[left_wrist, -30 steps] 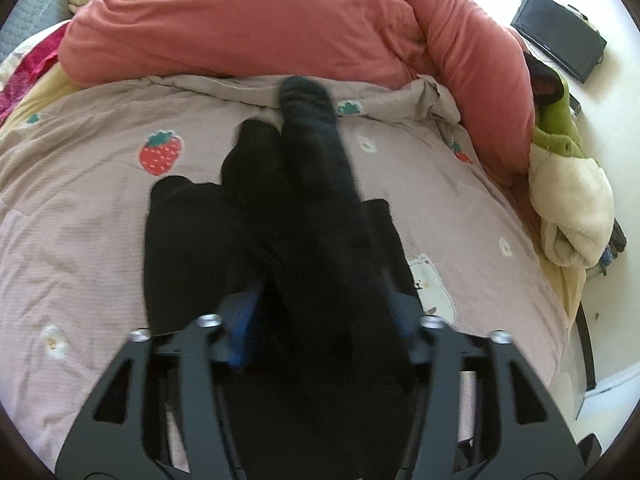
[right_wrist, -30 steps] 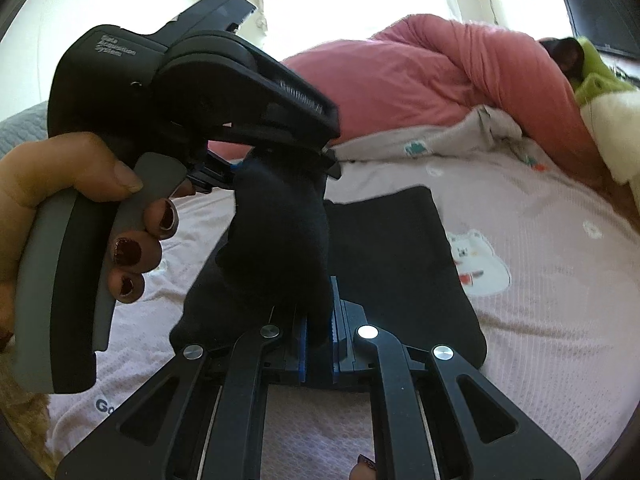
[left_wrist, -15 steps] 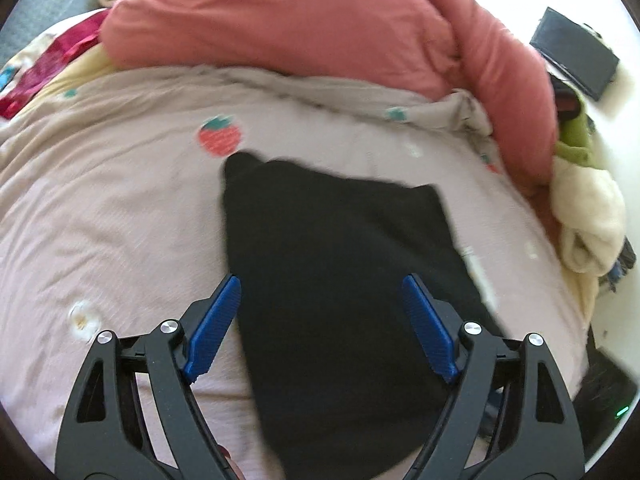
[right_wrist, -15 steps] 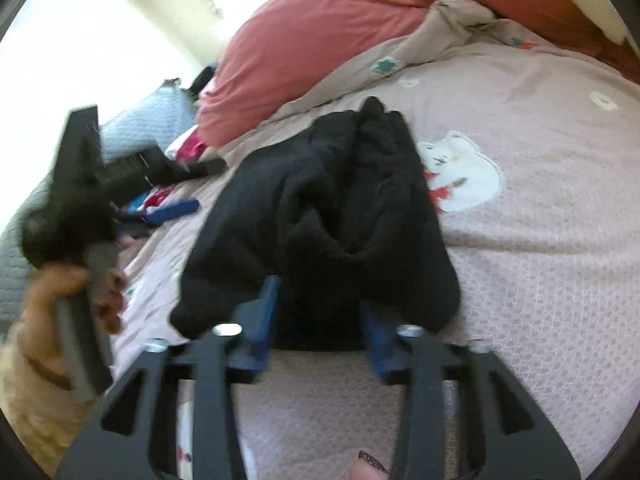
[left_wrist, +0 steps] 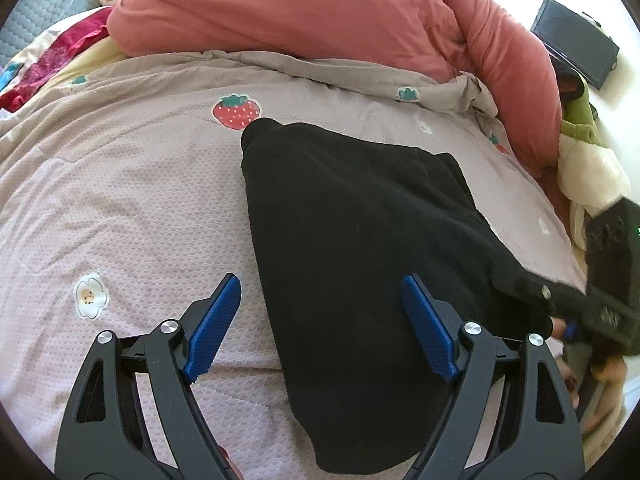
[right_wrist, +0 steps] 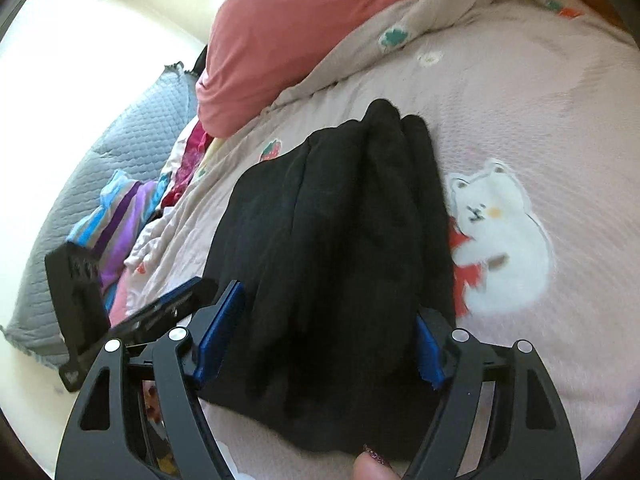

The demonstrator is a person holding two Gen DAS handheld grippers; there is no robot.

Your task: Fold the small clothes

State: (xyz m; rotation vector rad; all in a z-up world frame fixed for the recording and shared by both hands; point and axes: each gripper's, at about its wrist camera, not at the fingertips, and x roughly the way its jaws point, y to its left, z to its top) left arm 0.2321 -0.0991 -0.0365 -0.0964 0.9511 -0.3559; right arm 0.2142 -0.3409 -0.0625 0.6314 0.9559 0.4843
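A black garment (left_wrist: 352, 232) lies folded on the pink patterned bedsheet (left_wrist: 128, 200). My left gripper (left_wrist: 320, 328) is open and empty above the garment's near left edge, its blue pads wide apart. My right gripper (right_wrist: 332, 336) is open with its jaws either side of the garment's (right_wrist: 340, 240) near end, which bunches in ridges between them. The right gripper's body (left_wrist: 592, 304) shows at the right edge of the left wrist view, at the garment's edge. The left gripper's body (right_wrist: 80, 296) shows at the left of the right wrist view.
A coral duvet (left_wrist: 320, 20) is heaped along the back of the bed. A green and cream plush toy (left_wrist: 584, 152) sits at the right edge. Striped and red clothes (right_wrist: 120, 216) and a grey quilted cushion (right_wrist: 120, 148) lie to the left.
Both grippers have let go of the black garment, which dropped from being held up to lying on the sheet. Both now stand open, and the left has drawn back.
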